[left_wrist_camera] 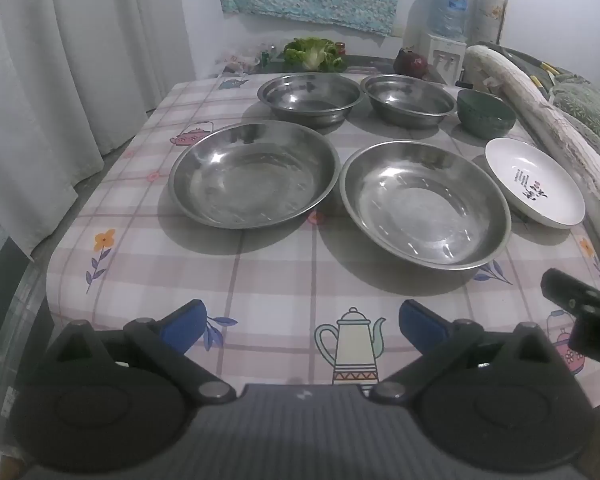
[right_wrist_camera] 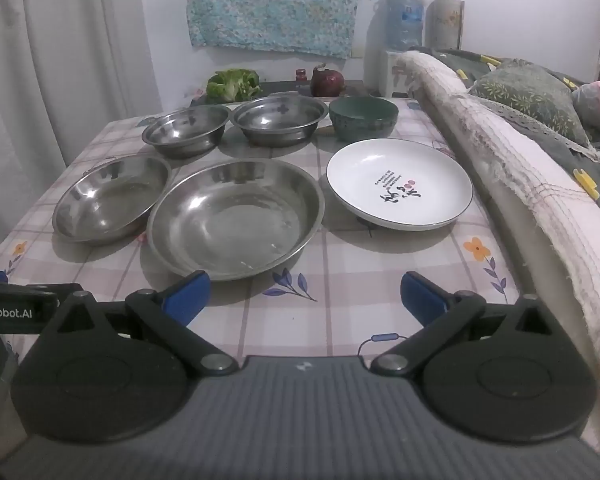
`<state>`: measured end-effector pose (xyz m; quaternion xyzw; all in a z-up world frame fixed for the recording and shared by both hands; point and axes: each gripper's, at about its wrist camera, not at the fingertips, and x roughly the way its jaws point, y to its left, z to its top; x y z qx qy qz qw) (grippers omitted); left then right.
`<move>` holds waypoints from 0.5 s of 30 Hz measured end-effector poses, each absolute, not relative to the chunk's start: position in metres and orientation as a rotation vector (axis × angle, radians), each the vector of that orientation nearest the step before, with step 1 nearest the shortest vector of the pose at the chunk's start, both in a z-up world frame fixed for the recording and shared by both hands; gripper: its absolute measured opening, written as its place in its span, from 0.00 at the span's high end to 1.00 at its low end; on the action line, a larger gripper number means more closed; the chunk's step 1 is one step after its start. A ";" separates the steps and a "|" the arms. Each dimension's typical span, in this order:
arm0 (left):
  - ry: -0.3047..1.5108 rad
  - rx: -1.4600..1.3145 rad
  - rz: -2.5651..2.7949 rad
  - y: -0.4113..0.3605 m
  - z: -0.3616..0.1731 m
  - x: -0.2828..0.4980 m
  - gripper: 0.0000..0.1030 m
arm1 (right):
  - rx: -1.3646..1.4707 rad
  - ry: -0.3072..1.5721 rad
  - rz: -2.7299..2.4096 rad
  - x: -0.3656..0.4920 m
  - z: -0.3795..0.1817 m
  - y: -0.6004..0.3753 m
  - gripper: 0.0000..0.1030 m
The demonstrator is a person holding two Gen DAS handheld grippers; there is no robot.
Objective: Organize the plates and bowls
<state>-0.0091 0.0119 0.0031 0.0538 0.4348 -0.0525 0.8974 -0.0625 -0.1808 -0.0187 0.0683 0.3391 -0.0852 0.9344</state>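
Both the left hand-held gripper (left_wrist_camera: 302,326) and the right hand-held gripper (right_wrist_camera: 305,298) hover wide open and empty over the counter (right_wrist_camera: 340,312). Just beyond the right one lies a steel plate (right_wrist_camera: 236,220), with the white plate (right_wrist_camera: 400,184) beside it.

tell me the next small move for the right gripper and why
Probably ease the right gripper forward to the near rim of the steel plate right ahead. Its jaws are open and empty, nothing is stacked yet, and a matching steel plate lies just left to stack onto.
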 end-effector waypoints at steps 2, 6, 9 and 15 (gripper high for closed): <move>0.901 0.112 -0.109 0.011 0.003 -0.009 0.00 | 0.138 0.693 -0.176 -0.062 -0.018 -0.180 0.01; 0.902 0.113 -0.108 0.011 0.003 -0.009 0.00 | 0.139 0.695 -0.177 -0.062 -0.018 -0.180 0.01; 0.900 0.112 -0.108 0.011 0.003 -0.009 0.00 | 0.139 0.696 -0.178 -0.063 -0.018 -0.181 0.01; 0.903 0.115 -0.106 0.009 0.002 -0.011 0.00 | 0.137 0.694 -0.178 -0.063 -0.018 -0.180 0.01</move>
